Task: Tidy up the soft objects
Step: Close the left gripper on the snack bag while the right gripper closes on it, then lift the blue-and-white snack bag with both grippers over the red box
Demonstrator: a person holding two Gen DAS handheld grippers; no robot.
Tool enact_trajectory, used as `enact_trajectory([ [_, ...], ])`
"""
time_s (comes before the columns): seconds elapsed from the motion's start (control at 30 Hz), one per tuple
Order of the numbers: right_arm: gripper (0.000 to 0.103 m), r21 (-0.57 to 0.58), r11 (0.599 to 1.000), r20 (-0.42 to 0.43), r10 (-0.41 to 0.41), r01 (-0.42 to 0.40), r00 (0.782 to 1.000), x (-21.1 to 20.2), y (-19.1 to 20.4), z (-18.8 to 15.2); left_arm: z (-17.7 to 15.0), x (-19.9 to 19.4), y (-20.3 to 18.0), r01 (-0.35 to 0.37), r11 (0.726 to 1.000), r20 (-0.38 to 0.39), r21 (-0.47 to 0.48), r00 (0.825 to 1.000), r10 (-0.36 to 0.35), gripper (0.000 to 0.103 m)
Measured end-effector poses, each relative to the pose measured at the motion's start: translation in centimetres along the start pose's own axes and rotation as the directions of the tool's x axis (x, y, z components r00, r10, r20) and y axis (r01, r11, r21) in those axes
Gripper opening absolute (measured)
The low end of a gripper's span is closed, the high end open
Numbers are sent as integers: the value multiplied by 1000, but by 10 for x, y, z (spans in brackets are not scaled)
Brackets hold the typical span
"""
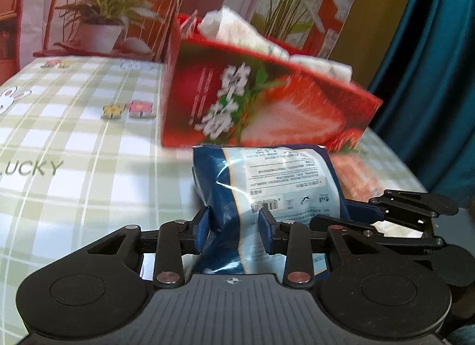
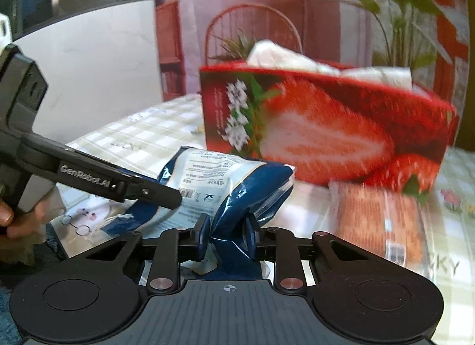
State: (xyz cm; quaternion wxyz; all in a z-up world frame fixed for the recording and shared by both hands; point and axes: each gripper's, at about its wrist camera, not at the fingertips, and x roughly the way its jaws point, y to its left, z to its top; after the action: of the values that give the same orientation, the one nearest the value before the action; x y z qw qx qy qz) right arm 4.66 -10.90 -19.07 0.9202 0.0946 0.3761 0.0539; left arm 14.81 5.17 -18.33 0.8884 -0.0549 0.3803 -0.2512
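Blue-and-white soft packet (image 1: 264,178) sits pinched at both ends: left gripper (image 1: 234,229) and right gripper (image 2: 227,233) each clamp it. Red strawberry box (image 2: 326,125), blurred, stands at twelve o'clock, apparently holding white packs (image 1: 237,27).

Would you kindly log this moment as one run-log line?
left tongs: shut on blue packet | right tongs: shut on blue packet | strawberry box: behind, holds white packs | orange packet: on table

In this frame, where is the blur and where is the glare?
Left wrist: strawberry box smeared, gripper hardware sharp, white glare streaks on the blue packet. Right wrist: box and orange packet smeared, glare on the blue packet's creases.
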Motion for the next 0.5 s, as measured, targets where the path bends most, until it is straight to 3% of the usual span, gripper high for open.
enact_trajectory([
  [0.2, 22, -70, 997, 94, -11, 18, 995, -17, 1, 23, 31, -19, -13, 28, 999, 99, 33, 995, -32, 37],
  [0.5, 22, -71, 996, 203, -35, 50, 979, -34, -30, 82, 101, -26, -44, 33, 993, 220, 114, 974, -58, 38],
])
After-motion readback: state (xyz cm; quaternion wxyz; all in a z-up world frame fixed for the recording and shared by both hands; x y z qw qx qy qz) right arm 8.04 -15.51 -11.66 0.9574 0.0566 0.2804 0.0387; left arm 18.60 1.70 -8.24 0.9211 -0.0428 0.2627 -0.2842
